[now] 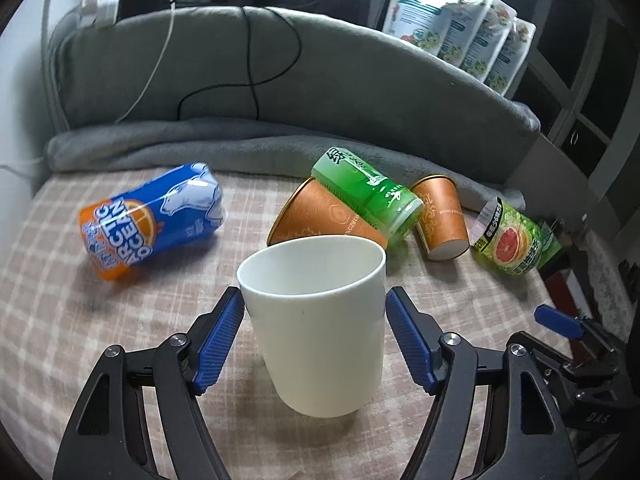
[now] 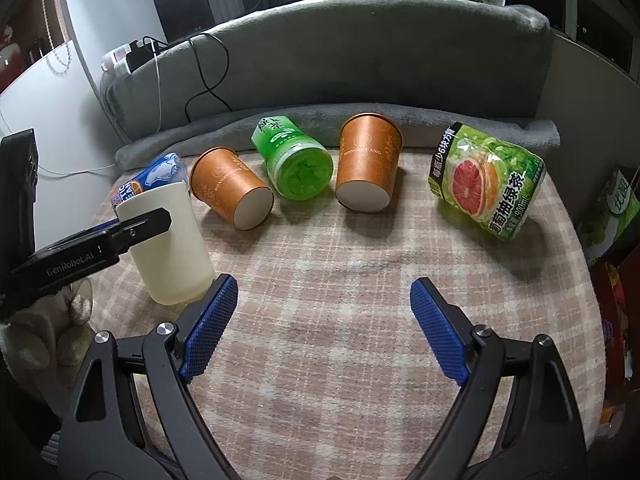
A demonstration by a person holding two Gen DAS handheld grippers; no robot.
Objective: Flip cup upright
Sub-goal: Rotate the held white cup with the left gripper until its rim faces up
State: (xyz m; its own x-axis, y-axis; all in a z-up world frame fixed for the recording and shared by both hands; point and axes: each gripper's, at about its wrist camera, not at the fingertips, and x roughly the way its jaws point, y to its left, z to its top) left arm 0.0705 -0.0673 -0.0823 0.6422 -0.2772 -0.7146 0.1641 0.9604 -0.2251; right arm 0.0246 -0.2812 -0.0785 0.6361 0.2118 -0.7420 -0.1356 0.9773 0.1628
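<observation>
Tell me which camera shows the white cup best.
The left wrist view: the white cup stands upright, central, between the open left gripper pads, mouth visible. The right wrist view shows it at the left edge, partly hidden by a gripper finger.

Cup [image 1: 320,328] standing upright on checked cloth [image 2: 340,280], lower centre of left wrist view, sitting between left gripper [image 1: 315,304] fingers, seemingly just clear of both. Behind it, row lying on sides: can [image 1: 152,222] upper left, two paper cups [image 2: 232,188] flanking bottle [image 2: 296,164], pouch [image 2: 486,182] far right. Right gripper [image 2: 323,294] hovering over bare cloth.
</observation>
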